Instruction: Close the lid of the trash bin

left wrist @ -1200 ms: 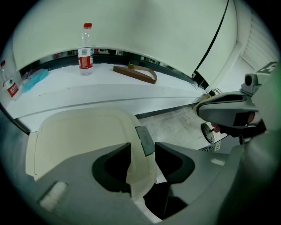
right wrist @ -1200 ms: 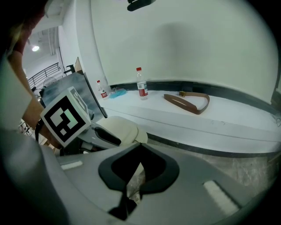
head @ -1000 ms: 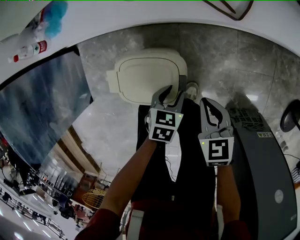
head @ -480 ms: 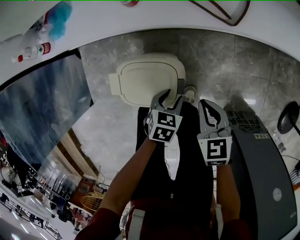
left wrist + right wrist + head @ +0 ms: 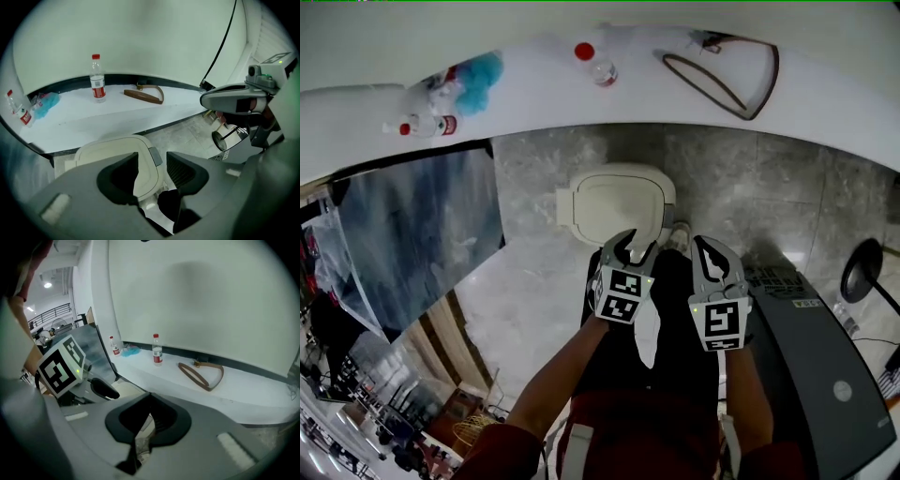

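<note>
The cream trash bin (image 5: pixel 617 202) stands on the grey stone floor with its lid (image 5: pixel 115 157) flat down. My left gripper (image 5: pixel 630 246) hovers above the bin's near right edge. Its jaws have just been opening and stand open, with nothing between them and the lid's edge showing below the gap (image 5: pixel 152 168). My right gripper (image 5: pixel 713 255) hangs beside it to the right, over the person's dark trouser legs. Its tips meet and hold nothing (image 5: pixel 149 399).
Beyond the bin a white ledge (image 5: pixel 534 89) carries a water bottle (image 5: pixel 592 64), a brown strap (image 5: pixel 717 82), a spray bottle (image 5: pixel 422 125) and a blue cloth (image 5: pixel 476 70). A dark glass panel (image 5: pixel 412 234) stands to the left, a grey machine (image 5: pixel 825 366) to the right.
Both grippers have risen away from the bin, which now looks smaller and farther below. The head view takes in more of the ledge. The lid has stayed down.
</note>
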The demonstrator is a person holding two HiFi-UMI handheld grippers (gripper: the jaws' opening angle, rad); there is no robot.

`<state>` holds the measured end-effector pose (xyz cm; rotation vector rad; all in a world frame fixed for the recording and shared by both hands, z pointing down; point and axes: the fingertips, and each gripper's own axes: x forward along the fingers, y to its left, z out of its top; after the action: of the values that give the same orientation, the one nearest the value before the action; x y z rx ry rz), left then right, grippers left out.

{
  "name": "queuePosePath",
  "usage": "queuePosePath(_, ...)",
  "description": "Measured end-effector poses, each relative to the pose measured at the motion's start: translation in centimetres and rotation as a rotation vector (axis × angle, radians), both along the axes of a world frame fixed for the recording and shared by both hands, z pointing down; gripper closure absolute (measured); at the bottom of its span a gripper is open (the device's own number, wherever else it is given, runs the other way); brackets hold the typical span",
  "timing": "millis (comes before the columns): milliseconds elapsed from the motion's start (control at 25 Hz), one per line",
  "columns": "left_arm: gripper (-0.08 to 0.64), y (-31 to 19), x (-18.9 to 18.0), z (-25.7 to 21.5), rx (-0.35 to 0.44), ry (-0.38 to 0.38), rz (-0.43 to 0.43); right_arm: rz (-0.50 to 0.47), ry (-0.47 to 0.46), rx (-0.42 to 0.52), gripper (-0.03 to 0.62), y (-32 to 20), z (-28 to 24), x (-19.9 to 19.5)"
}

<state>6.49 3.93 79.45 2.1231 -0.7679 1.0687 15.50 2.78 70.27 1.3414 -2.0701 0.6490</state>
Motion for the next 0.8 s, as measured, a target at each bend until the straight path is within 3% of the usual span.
queuePosePath(280, 0.365, -2.8, -3.0, -10.1, 0.102, 0.047, -0.081, -0.015, 0.025, 0.067, 0.591, -1.8, -9.0, -1.7)
queuePosePath(800, 0.365, -9.2, -10.4, -29.5, 0.417, 0.165, -0.262, -0.024, 0.063, 0.310, 0.591, -6.6, -25.9, -4.6)
